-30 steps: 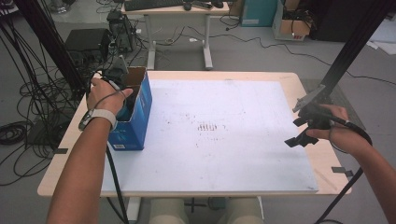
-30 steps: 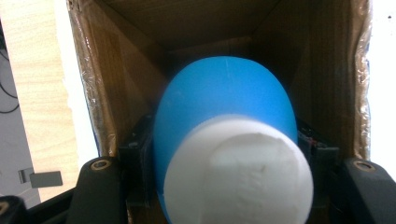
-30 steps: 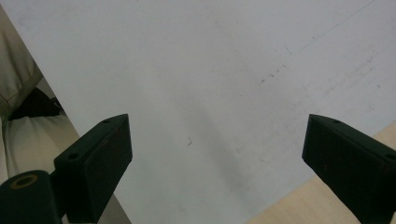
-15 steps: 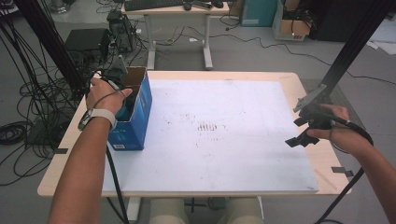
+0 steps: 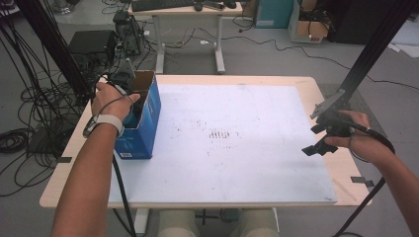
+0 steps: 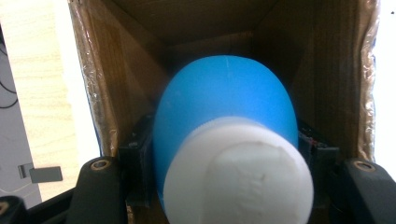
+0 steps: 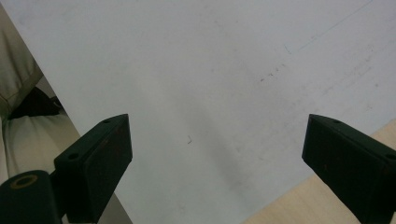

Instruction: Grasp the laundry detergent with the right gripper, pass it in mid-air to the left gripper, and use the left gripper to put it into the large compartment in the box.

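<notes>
A blue cardboard box (image 5: 146, 120) stands open-topped at the table's left edge. My left gripper (image 5: 134, 109) reaches down into it under the person's hand, shut on a rounded blue object (image 6: 225, 94) with a white cap (image 6: 239, 179). In the left gripper view the black jaws press on both sides of the blue body, with the brown box walls (image 6: 115, 79) around it. My right gripper (image 5: 318, 138) hovers near the right edge of the white board (image 5: 237, 163), open, with nothing between its fingers (image 7: 100, 161).
The white board covers most of the wooden table (image 5: 326, 91). Cables (image 5: 20, 143) lie on the floor at the left beside a black frame pole (image 5: 49, 44). A slanted black pole (image 5: 370, 54) rises at the right. A second desk (image 5: 183, 10) stands behind.
</notes>
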A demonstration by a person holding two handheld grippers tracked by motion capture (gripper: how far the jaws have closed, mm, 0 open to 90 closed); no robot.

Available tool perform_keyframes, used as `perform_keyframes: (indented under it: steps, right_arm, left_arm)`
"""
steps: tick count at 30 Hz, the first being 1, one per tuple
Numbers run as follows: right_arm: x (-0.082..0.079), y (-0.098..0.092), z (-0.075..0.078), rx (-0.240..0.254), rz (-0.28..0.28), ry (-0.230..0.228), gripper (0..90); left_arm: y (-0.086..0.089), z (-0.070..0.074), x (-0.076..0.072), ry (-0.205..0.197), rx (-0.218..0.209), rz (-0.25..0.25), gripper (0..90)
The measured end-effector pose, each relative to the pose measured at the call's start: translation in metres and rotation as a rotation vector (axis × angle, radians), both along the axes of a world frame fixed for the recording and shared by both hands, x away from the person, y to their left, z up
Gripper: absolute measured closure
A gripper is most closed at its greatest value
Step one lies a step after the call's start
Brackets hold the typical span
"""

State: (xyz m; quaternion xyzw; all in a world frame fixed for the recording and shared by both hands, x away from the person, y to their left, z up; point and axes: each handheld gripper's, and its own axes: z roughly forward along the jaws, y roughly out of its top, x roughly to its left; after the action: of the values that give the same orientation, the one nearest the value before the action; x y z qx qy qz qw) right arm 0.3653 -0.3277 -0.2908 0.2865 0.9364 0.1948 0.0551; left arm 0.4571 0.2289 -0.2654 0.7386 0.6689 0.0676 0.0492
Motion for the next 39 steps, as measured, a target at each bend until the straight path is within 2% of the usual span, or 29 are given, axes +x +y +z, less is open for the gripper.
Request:
perform_keyframes:
  steps: [24,35,38,39]
  right_arm:
    - [0.0003,0.0000,0.0004,0.002,0.002,-0.001,8.4]
    - [-0.0011,0.0025,0.0001,0.025,-0.027,0.009,8.4]
    - [-0.0008,0.0018,0.0005,0.020,-0.017,0.005,8.4]
    - [0.0003,0.0002,0.0010,0.004,0.001,-0.003,8.4]
  left_arm:
    - [-0.0009,-0.0005,0.0002,-0.002,0.005,0.004,37.3]
    - [-0.0005,-0.0004,0.0003,0.002,0.006,0.006,37.3]
    - [-0.0006,0.0000,0.0001,0.005,0.006,0.006,37.3]
    - [-0.0003,-0.0003,-0.0003,0.002,0.006,0.004,37.3]
